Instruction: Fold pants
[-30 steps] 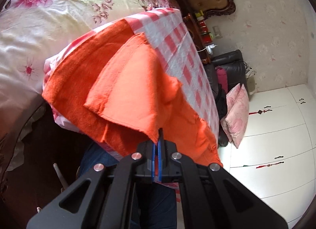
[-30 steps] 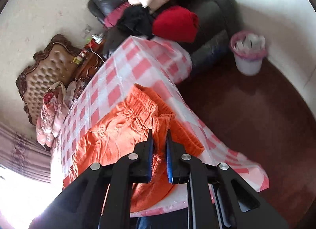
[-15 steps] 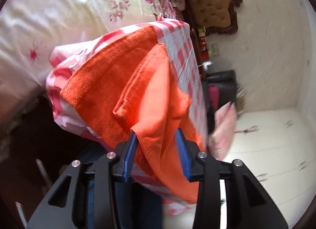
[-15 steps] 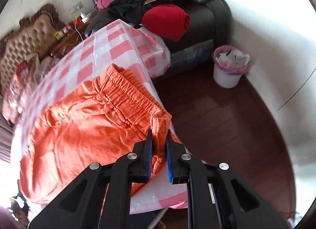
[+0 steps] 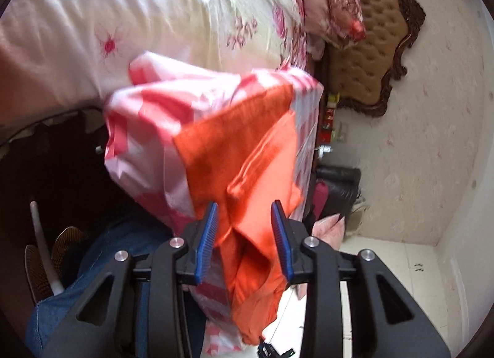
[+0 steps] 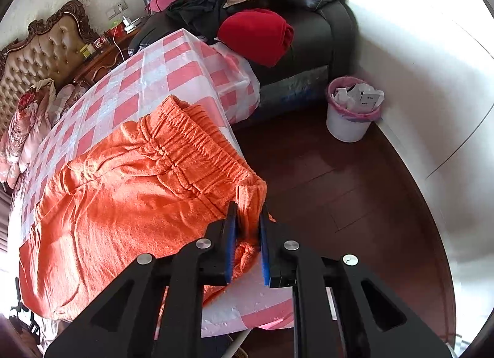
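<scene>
The orange pants [image 6: 129, 203] lie spread over the checked tablecloth [image 6: 160, 73], waistband at the table's edge nearest the dark wood floor. The right gripper [image 6: 248, 219] is clamped narrowly on the waistband's corner. The left gripper [image 5: 244, 219], jaws just closing a little, stands apart around a folded leg hem without pressing it.

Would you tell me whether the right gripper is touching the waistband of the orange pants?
Touching. The right wrist view shows the right gripper with its blue pads pinched on the corner of the orange pants at the elastic waistband, no gap visible.
</scene>
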A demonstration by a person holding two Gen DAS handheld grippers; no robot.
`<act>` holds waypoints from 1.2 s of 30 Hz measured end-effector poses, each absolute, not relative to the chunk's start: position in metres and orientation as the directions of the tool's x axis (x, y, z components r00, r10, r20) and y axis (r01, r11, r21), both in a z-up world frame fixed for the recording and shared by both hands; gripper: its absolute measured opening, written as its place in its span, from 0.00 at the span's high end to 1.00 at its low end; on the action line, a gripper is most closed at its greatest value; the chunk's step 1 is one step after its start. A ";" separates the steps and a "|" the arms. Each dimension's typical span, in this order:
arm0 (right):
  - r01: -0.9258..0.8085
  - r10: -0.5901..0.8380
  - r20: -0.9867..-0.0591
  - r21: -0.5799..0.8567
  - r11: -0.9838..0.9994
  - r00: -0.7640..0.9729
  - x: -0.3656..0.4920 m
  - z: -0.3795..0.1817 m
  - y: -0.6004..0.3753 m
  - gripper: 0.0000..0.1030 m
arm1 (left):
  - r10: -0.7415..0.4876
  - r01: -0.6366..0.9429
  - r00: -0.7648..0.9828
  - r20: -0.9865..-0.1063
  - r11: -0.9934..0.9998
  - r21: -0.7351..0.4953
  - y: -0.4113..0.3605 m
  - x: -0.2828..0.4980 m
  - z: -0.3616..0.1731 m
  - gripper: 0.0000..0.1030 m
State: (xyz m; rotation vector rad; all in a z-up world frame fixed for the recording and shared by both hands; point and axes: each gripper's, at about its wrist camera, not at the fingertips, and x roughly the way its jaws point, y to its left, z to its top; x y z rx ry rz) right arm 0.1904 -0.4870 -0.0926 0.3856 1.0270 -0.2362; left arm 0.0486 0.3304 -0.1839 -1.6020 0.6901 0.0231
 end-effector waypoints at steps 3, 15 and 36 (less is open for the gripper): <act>0.364 -0.009 -0.865 0.203 0.909 0.502 0.190 -0.093 -0.487 0.88 | -0.416 -0.470 0.786 -0.457 0.077 -0.879 0.334 0.055 -0.176 0.67; 0.357 -0.041 -0.860 0.167 0.919 0.508 0.190 -0.091 -0.485 0.88 | -0.237 -0.665 0.468 -0.851 0.539 -0.516 0.303 0.102 -0.124 0.78; 0.325 -0.051 -0.846 0.147 0.934 0.530 0.186 -0.080 -0.472 0.88 | -0.070 -0.674 0.504 -0.861 0.591 -0.443 0.333 0.056 -0.114 0.98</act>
